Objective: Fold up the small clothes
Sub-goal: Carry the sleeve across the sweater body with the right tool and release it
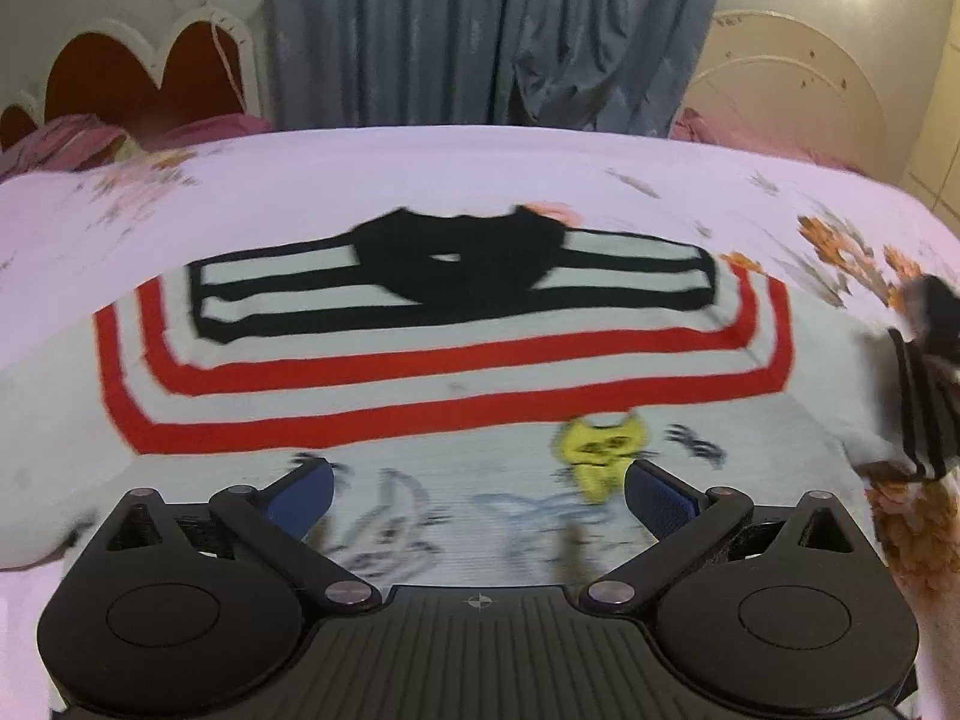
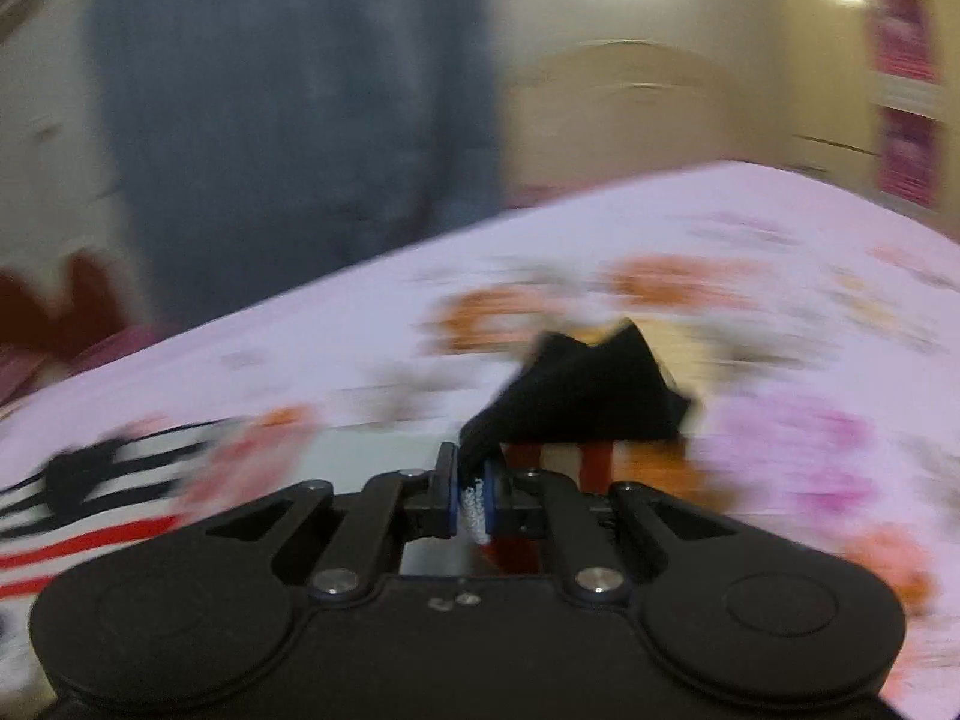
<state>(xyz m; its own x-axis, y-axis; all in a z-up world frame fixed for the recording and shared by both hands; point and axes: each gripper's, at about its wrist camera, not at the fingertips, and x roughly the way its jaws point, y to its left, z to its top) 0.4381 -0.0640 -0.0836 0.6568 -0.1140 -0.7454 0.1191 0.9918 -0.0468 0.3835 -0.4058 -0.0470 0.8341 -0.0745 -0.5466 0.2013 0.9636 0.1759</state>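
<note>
**Right sleeve lifted, fold step one under way**

Folding has begun at the sleeve. Sweater [image 1: 444,360] lies flat on the bed [image 1: 420,168], white with red and black stripes, black collar at 12 o'clock in the left wrist view, cartoon print nearest the camera.

Left gripper [image 1: 479,495]: jaws spread wide, holding nothing, poised over the hem at 6 o'clock.

Right gripper [image 2: 474,489]: fingers pressed together, pinching the cuff [image 2: 576,396] of the sleeve. The black cuff stands above the fingers toward 1 o'clock, clear of the bed. In the left view the same sleeve [image 1: 918,396] shows raised at 3 o'clock. Right view heavily blurred; detail of the pinch beyond that is unclear.

Judgement: step in hand is carrying the sleeve inward across the body. Next move calls for laying it flat over the stripes toward 9 o'clock, letting go only once it rests smooth. The left gripper could pin the hem if the body drags.
</note>
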